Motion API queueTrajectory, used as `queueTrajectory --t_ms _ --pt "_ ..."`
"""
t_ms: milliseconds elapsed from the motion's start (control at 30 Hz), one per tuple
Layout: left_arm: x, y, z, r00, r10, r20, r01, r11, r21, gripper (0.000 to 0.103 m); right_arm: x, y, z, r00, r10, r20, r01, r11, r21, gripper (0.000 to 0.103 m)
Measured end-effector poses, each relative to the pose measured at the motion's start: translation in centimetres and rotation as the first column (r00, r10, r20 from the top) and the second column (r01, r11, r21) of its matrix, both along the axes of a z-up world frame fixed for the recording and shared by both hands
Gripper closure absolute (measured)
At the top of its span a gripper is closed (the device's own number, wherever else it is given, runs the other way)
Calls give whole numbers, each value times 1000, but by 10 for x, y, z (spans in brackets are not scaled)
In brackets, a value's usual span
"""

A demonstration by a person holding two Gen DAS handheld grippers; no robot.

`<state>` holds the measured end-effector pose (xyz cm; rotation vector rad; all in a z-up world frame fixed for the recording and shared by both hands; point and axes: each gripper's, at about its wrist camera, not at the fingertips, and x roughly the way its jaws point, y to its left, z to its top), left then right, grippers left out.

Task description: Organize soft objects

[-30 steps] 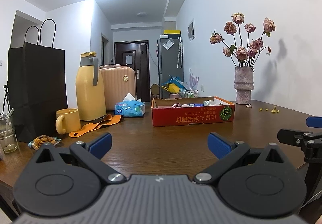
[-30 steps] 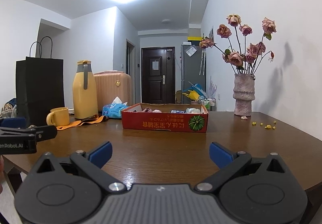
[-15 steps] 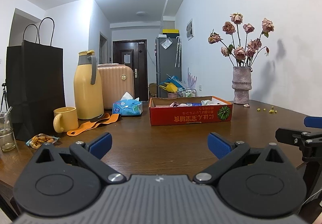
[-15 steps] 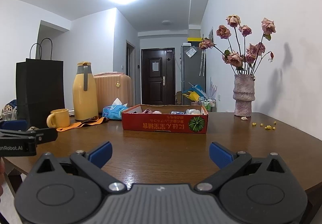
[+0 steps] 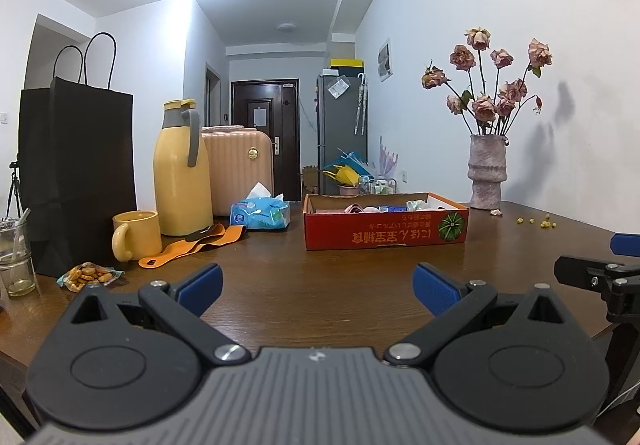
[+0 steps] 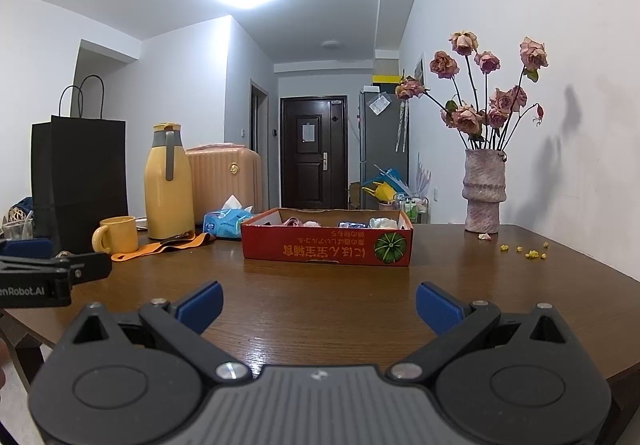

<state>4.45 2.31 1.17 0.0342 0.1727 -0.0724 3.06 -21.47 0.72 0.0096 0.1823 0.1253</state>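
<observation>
A red cardboard box [image 5: 384, 231] [image 6: 326, 245] stands mid-table with soft pink, white and blue items inside. A blue tissue pack [image 5: 260, 213] [image 6: 224, 221] lies left of it. An orange and black strap [image 5: 192, 245] [image 6: 164, 245] lies in front of the yellow jug. My left gripper [image 5: 316, 287] is open and empty above the near table edge. My right gripper [image 6: 318, 303] is open and empty, also at the near edge. Each gripper shows at the side of the other's view.
A yellow jug [image 5: 180, 173], yellow mug [image 5: 136, 241], black paper bag [image 5: 76, 173], a glass [image 5: 14, 261] and a snack packet [image 5: 88, 275] stand at the left. A vase of dried roses [image 5: 488, 173] stands at the back right with yellow crumbs [image 5: 538, 222] near it.
Both views have shifted very slightly; the grippers stay open and nothing on the table has moved.
</observation>
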Motion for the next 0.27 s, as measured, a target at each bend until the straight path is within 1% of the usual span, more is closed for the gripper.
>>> queueTrajectory --t_ms 167,267 --pt "0 0 0 1000 -4 4 4 1000 -5 0 0 0 0 1000 -1 3 1 1000 1 0" --pt "-3 -2 0 1000 -10 14 9 1000 11 0 0 -1 0 1000 -2 3 2 1000 2 0"
